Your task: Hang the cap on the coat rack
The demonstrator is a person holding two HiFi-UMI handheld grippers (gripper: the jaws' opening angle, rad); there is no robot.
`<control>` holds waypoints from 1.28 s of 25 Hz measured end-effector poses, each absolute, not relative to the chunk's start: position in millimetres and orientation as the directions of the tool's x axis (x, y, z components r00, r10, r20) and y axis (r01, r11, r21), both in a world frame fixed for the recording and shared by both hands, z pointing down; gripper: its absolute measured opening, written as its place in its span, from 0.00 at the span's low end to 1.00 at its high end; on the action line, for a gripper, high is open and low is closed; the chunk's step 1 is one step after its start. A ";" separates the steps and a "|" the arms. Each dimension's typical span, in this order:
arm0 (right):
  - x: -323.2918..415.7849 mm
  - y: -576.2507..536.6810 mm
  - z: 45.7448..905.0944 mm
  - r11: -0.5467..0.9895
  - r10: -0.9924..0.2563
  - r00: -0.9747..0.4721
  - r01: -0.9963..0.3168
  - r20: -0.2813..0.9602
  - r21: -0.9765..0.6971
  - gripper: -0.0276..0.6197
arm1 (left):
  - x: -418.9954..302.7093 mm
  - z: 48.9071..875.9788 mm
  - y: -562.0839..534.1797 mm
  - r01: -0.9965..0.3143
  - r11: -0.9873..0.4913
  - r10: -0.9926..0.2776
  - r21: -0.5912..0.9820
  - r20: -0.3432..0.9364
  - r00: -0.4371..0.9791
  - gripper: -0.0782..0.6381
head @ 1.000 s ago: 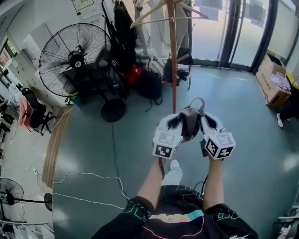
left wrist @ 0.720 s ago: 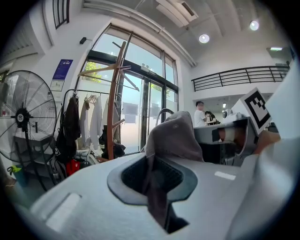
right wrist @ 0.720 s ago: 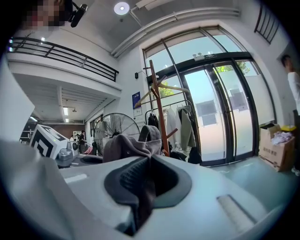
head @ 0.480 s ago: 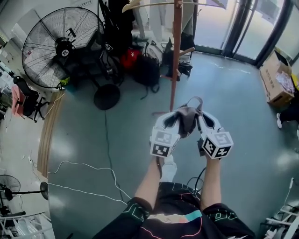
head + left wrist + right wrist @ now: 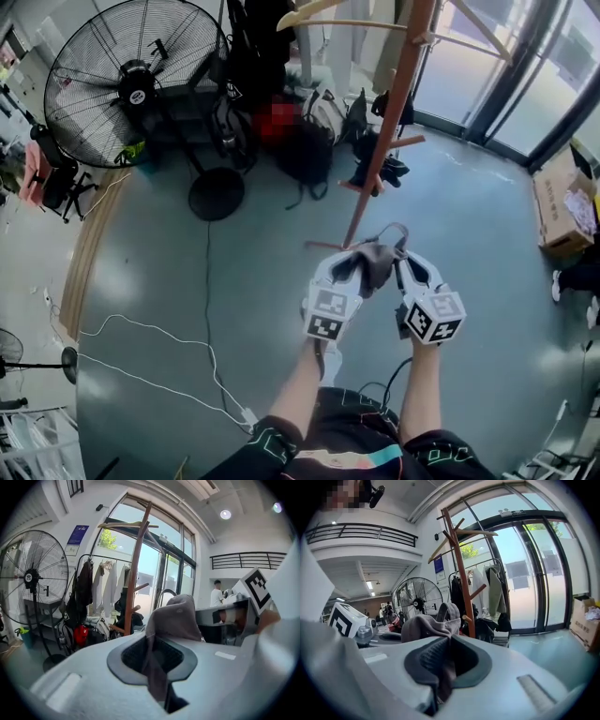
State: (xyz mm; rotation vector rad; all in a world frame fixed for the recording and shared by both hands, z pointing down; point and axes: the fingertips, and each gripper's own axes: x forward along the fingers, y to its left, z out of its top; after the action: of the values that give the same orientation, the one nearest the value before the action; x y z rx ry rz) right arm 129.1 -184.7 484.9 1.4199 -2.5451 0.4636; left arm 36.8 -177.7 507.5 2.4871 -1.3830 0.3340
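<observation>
Pinched the grey cap [image 5: 377, 256] in closed jaws of left gripper [image 5: 348, 264] and right gripper [image 5: 406, 266], slung between them. Carried nearer the wooden coat rack [image 5: 391, 117] than a second earlier; stopped short of its pegs, hanging yet undone.

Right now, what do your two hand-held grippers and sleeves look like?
The left hand-held gripper and right hand-held gripper are pale grey moulded shells with dark ribbed pads, each bearing a white cube of black square markers. Short black sleeves with teal trim.
</observation>
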 end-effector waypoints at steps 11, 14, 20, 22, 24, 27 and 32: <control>111.9 -243.2 484.3 0.541 -0.755 -0.552 -0.829 0.353 -0.140 0.06 | 24.7 513.9 -232.9 -0.875 -0.454 -0.814 0.167 0.322 0.484 0.17; 110.8 -254.1 484.0 0.546 -0.751 -0.555 -0.827 0.359 -0.136 0.06 | 23.5 513.4 -243.3 -0.876 -0.450 -0.816 0.172 0.318 0.482 0.17; 110.0 -263.5 488.1 0.558 -0.739 -0.557 -0.821 0.380 -0.119 0.06 | 23.6 516.0 -252.8 -0.883 -0.442 -0.822 0.156 0.324 0.468 0.17; 109.2 -267.8 492.4 0.563 -0.732 -0.556 -0.819 0.394 -0.110 0.06 | 23.8 516.9 -255.4 -0.886 -0.448 -0.822 0.118 0.336 0.460 0.17; 110.7 -272.7 494.3 0.561 -0.729 -0.552 -0.821 0.404 -0.110 0.07 | 25.1 516.1 -259.5 -0.886 -0.451 -0.822 0.105 0.336 0.459 0.17; 107.1 -276.7 494.9 0.564 -0.728 -0.551 -0.820 0.406 -0.102 0.06 | 21.1 517.6 -266.2 -0.886 -0.448 -0.823 0.118 0.333 0.460 0.18; 109.3 -285.3 502.1 0.566 -0.720 -0.552 -0.818 0.421 -0.105 0.07 | 24.3 525.7 -273.6 -0.887 -0.450 -0.815 0.102 0.359 0.455 0.18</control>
State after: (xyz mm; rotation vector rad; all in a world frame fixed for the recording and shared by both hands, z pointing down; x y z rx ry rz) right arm 109.3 -285.3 502.1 1.2589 -2.4713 0.4148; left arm 24.3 -273.6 525.7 2.4332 -1.4625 0.3757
